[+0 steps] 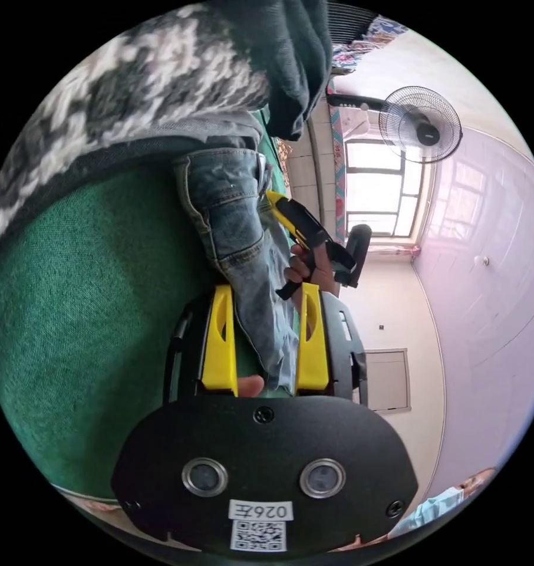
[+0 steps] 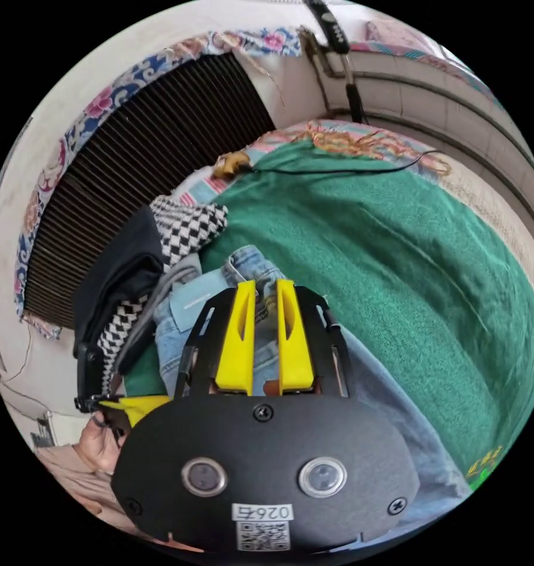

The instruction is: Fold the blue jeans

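Observation:
The blue jeans (image 1: 231, 230) lie on a green cloth-covered surface (image 1: 84, 306). In the left gripper view a strip of the denim runs between the two yellow jaws of my left gripper (image 1: 266, 295), which stand wide apart and open. Beyond them a hand holds my right gripper (image 1: 305, 227) at the jeans. In the right gripper view my right gripper (image 2: 266, 289) has its jaws close together, shut on the jeans (image 2: 252, 262) at a hemmed edge. The denim trails back under the gripper body to the lower right. A yellow part of my left gripper (image 2: 131, 408) peeks in at the lower left.
A grey-and-white knit garment (image 1: 143, 82) and a dark one (image 1: 296, 65) lie beside the jeans. A black-and-white checked cloth (image 2: 184, 227) lies there too. A black cable (image 2: 338, 171) crosses the green cloth (image 2: 396, 265). A fan (image 1: 419, 124), a window (image 1: 379, 188) and a person (image 1: 455, 501) are nearby.

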Available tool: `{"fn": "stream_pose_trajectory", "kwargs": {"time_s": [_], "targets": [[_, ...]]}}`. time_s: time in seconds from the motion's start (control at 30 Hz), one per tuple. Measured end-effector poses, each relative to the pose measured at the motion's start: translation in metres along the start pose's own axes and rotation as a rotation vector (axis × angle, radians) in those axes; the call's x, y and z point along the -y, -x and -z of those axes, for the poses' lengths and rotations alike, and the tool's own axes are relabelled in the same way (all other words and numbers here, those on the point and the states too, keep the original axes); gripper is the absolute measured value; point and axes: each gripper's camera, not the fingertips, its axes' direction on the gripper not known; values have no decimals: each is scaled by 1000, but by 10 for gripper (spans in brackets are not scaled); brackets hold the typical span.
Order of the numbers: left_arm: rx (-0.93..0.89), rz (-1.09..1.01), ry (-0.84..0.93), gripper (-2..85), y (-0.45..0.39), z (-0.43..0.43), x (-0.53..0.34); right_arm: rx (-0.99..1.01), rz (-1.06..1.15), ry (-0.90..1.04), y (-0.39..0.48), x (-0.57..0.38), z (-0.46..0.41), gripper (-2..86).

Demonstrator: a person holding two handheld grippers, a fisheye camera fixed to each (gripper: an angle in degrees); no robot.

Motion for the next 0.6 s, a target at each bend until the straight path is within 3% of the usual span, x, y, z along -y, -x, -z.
{"fn": "stream_pose_trajectory", "kwargs": {"time_s": [0.07, 0.2, 0.33, 0.5, 0.6], "targets": [[30, -48, -18, 148, -14, 4, -16, 109, 7, -141, 24, -4, 35, 33], [54, -89, -1, 159, -33, 1, -57, 103, 77, -199, 65, -29, 84, 7], [-231, -85, 67, 122, -28, -14, -106, -177, 98, -132, 82, -86, 128, -7], [-280, -290, 225, 65, -66, -55, -153, -421, -48, 1, 41, -162, 175, -9], [-198, -448, 314, 5, -96, -80, -191, -541, -192, 47, 18, -218, 218, -9]]}}
